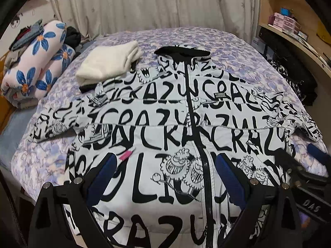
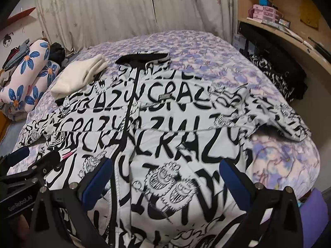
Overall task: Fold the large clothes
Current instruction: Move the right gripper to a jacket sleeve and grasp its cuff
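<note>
A large white jacket (image 1: pixel 157 128) with black "CRAZY" lettering lies front up on the bed, zipper shut, collar far, both sleeves spread sideways. It also shows in the right wrist view (image 2: pixel 175 128). My left gripper (image 1: pixel 165 175) is open and empty, hovering above the jacket's lower front just left of the zipper. My right gripper (image 2: pixel 165 177) is open and empty above the lower front, right of the zipper. The right gripper's fingers (image 1: pixel 316 155) show at the right edge of the left wrist view; the left gripper's fingers (image 2: pixel 18 155) show at the left edge of the right wrist view.
A folded cream garment (image 1: pixel 107 62) lies by the jacket's left shoulder. Rolled flowered bedding (image 1: pixel 39 62) sits at the far left. The purple floral bedspread (image 2: pixel 206 51) covers the bed. A wooden shelf unit (image 2: pixel 279 20) and dark clothes (image 2: pixel 279 76) stand at right. Curtains (image 1: pixel 144 2) hang behind.
</note>
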